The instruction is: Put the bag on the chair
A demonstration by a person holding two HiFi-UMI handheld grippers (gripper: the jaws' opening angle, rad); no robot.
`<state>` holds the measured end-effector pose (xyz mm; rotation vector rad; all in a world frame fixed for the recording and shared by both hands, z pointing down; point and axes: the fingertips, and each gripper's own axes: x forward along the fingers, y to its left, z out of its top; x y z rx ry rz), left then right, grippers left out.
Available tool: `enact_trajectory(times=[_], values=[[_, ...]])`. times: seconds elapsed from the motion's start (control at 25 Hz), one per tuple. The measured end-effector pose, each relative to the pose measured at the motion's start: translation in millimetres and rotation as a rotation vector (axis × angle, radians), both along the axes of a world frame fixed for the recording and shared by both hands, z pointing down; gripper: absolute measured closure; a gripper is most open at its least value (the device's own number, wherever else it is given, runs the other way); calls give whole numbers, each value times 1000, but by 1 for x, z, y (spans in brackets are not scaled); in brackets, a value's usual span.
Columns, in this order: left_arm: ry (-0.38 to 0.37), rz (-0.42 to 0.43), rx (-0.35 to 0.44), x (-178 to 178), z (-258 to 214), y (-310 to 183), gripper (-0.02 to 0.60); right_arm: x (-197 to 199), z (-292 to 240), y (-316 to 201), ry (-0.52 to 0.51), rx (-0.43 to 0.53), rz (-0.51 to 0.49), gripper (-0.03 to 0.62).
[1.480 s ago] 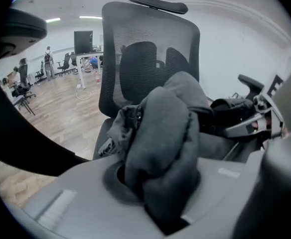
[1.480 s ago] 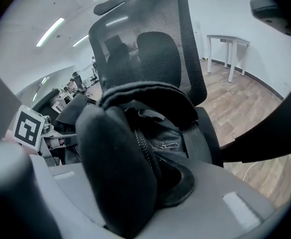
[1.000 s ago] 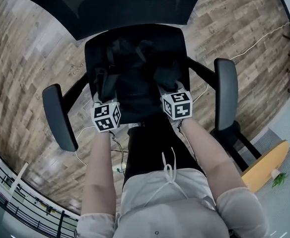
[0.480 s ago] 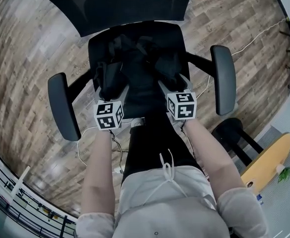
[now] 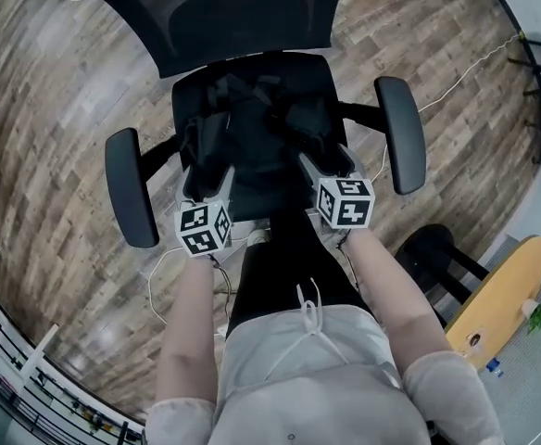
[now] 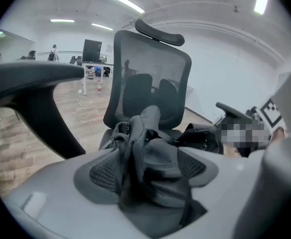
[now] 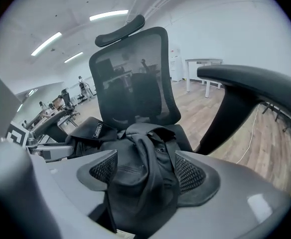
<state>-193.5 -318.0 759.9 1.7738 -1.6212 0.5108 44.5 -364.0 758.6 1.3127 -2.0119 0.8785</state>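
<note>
A black fabric bag lies crumpled on the seat of a black office chair with a mesh back. My left gripper is at the seat's near left. In the left gripper view its jaws stand wide with a fold of the bag loose between the pads. My right gripper is at the seat's near right. Its jaws are opening, and the bag's strap and cloth hang between the pads without being pinched.
Two armrests flank the seat. A white cable runs over the wood floor at the right. A black stool base and a wooden board lie at the lower right. The person's legs stand just before the seat.
Both grippers have opened and let go of the bag, which rests on the seat. They have drawn back a little toward the seat's front edge.
</note>
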Motion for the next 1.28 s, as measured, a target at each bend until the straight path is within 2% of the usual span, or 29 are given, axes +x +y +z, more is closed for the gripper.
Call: enact_trajectory(times=[0.12, 0.2, 0.32, 0.4, 0.48, 0.52, 0.68, 0.8, 0.92, 1.04, 1.12, 1.28], values=[[-9, 3, 51, 2, -32, 16, 289, -1, -22, 17, -12, 34, 3, 234], [13, 8, 90, 4, -55, 27, 318, -6, -39, 29, -15, 66, -8, 260], [48, 0, 133, 4, -89, 43, 425, -13, -71, 44, -26, 115, -7, 365], [51, -8, 157, 6, -111, 53, 506, -12, -92, 52, -43, 144, 15, 387], [37, -25, 194, 6, -136, 61, 564, -8, -114, 59, -50, 171, 45, 495], [26, -36, 220, 4, -150, 65, 575, -7, -125, 63, -53, 184, 55, 524], [36, -51, 313, 3, -208, 80, 575, -9, -169, 83, -74, 231, 64, 594], [53, -15, 359, 6, -244, 91, 575, -13, -201, 94, -96, 265, 52, 594], [87, 81, 409, 18, -280, 103, 575, -20, -236, 106, -108, 310, 25, 594], [78, 137, 479, 25, -321, 113, 575, -27, -280, 118, -136, 373, 7, 594], [82, 153, 519, 28, -348, 119, 575, -30, -313, 124, -177, 416, 18, 594], [154, 144, 592, 31, -400, 134, 575, -29, -377, 137, -263, 498, 39, 594]])
